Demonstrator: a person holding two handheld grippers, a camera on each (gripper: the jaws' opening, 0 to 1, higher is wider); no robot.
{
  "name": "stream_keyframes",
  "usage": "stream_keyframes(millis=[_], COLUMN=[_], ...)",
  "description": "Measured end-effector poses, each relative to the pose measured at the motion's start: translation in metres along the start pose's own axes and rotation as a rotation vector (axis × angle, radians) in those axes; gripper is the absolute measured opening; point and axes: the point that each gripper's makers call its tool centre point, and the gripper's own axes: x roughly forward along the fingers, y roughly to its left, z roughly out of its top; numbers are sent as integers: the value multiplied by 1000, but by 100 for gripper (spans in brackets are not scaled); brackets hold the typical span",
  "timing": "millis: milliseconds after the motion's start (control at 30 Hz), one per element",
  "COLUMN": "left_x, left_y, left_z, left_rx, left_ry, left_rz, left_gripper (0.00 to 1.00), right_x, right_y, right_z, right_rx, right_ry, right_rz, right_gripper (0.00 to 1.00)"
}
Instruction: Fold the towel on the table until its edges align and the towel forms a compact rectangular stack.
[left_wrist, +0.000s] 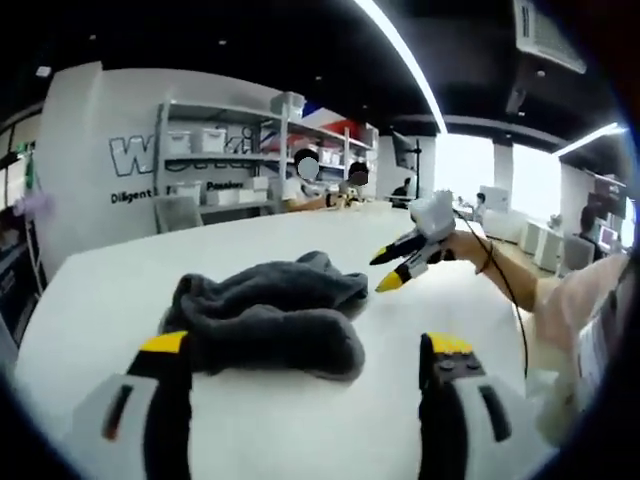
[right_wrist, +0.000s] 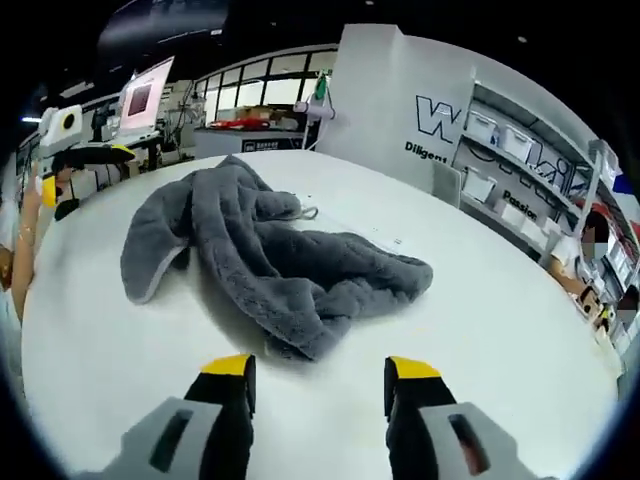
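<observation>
The crumpled grey towel (right_wrist: 270, 260) lies just ahead of the right gripper (right_wrist: 320, 385), nearer than the left gripper (left_wrist: 305, 370); both stand wide and empty.

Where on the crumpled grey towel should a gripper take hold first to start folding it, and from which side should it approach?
Probably the flap with the pale hem at the grey towel's edge, lower left in the right gripper view. It lies thin and free on the white table, while the middle is bunched. The right gripper, jaws open, could come in low from its left and pinch that hem.
</observation>
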Motion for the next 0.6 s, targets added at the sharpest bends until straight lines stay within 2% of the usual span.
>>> stream_keyframes(millis=[133,300,433,533,600], left_x=[-1,-2,-3,-2,-2], left_y=[3,3,0,-2,-2], left_z=[0,0,0,-1,-2], left_rx=[-5,-2,3,7,12], left_ry=[-3,-4,-1,5,10], left_rz=[10,9,3,-5,-5], left_gripper=[99,99,99,99,99], right_x=[6,13,18,22,24], right_y=[-1,-1,2,7,9], right_z=[6,5,11,9,9], right_rx=[72,86,99,69,49], right_ry=[-57,-42,-64,-41,-32], right_rz=[31,46,71,81,99], right_gripper=[44,39,26,21,14])
